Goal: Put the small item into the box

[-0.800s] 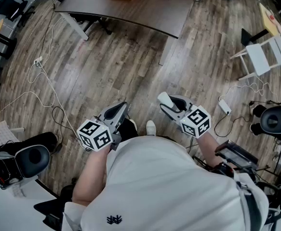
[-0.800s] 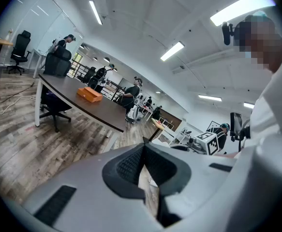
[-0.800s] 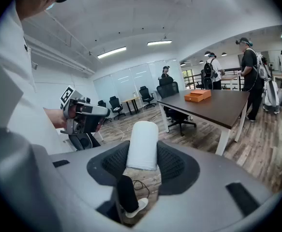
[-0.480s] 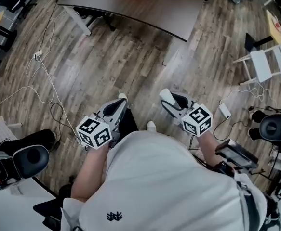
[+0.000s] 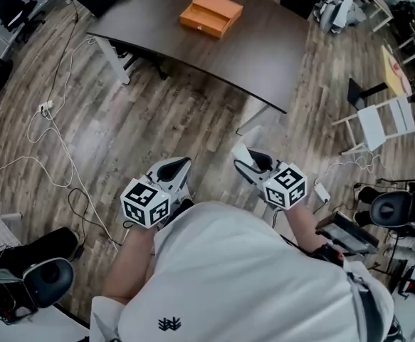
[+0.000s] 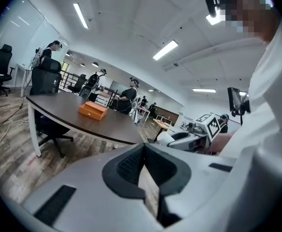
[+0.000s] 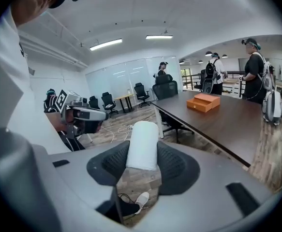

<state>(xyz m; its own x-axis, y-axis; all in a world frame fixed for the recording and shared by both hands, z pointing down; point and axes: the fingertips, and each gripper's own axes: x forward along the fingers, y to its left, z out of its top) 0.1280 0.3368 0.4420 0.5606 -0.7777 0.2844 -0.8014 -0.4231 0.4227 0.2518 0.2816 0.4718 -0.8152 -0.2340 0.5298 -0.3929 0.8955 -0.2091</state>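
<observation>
An orange box (image 5: 211, 14) lies on the dark table (image 5: 264, 55) at the far side of the head view; it also shows as the orange box (image 7: 203, 102) in the right gripper view. My right gripper (image 5: 250, 161) is shut on a small white cylinder (image 7: 143, 144), which stands out beyond its black pads (image 7: 177, 164). My left gripper (image 5: 175, 169) hangs beside it with its jaws together and nothing between them. Both grippers are held low over the wooden floor, close to the person's body and well short of the table.
Cables (image 5: 58, 141) trail over the floor at left. A white folding chair (image 5: 381, 123) stands at right, and black office chairs (image 5: 43, 276) sit at lower left. Several people (image 7: 254, 69) stand beyond the table. The table's near edge (image 5: 193, 73) lies ahead.
The head view has swung up toward the table, so the orange box now shows whole. Both grippers keep their places by the body, and the white cylinder stays in the right one.
</observation>
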